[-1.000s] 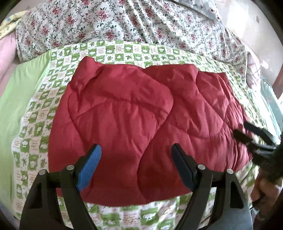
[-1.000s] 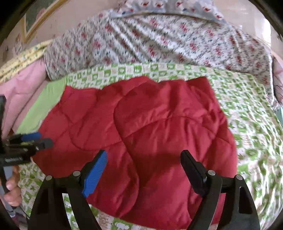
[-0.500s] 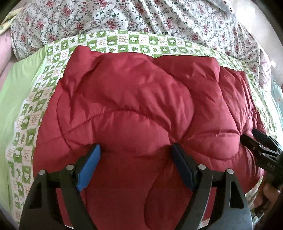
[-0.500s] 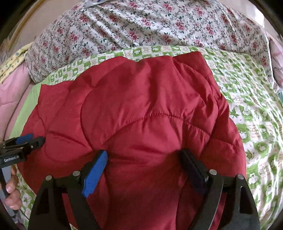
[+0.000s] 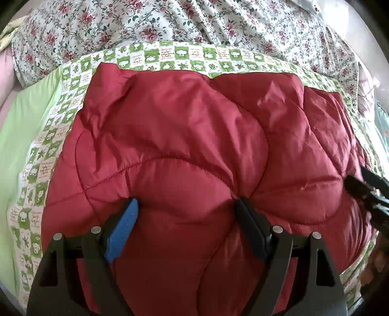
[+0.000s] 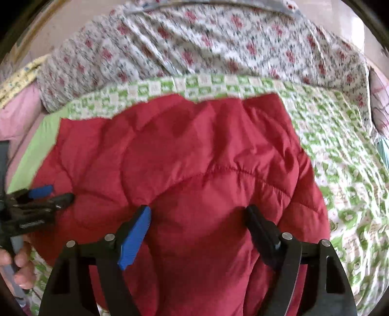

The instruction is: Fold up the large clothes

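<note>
A puffy, quilted dark-red padded garment [image 5: 184,150] lies spread on a bed covered by a green-and-white checked sheet [image 5: 170,54], with a rose-print floral quilt [image 5: 150,21] bunched behind it. The left gripper [image 5: 186,206] stands wide, both pads pressed into a fat bulge of the padding between them. The right gripper [image 6: 198,214] is closing on another bulge of the same garment.
</note>
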A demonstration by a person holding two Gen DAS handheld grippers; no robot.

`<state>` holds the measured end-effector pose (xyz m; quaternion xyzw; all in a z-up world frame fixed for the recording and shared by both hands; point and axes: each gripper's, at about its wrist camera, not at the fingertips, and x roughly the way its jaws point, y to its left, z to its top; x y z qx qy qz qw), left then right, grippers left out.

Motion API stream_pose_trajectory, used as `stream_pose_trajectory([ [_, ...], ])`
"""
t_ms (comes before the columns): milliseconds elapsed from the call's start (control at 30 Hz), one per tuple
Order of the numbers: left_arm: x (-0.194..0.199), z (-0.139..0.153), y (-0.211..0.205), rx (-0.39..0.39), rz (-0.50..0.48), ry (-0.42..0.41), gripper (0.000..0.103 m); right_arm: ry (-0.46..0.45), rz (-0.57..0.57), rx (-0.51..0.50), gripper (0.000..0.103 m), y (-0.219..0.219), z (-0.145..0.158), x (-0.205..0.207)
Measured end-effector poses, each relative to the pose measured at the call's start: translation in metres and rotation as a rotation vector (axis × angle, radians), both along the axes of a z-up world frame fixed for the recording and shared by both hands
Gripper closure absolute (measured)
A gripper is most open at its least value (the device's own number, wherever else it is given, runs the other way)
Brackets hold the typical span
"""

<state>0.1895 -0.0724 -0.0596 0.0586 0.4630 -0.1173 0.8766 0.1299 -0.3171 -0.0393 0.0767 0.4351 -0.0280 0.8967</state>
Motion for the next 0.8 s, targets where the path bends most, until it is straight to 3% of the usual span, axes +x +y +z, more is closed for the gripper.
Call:
stream_pose_trajectory([
  [667, -0.001, 0.000, 0.000, 0.002, -0.006, -0.003, 0.021, 0.006, -0.022, 0.048, 0.020, -0.012, -0.016, 0.003],
  [800, -0.009, 0.008, 0.008, -0.041, -0.011, -0.002, 0.022, 0.008, -0.022, 0.055, 0.020, -0.013, -0.016, 0.003],
])
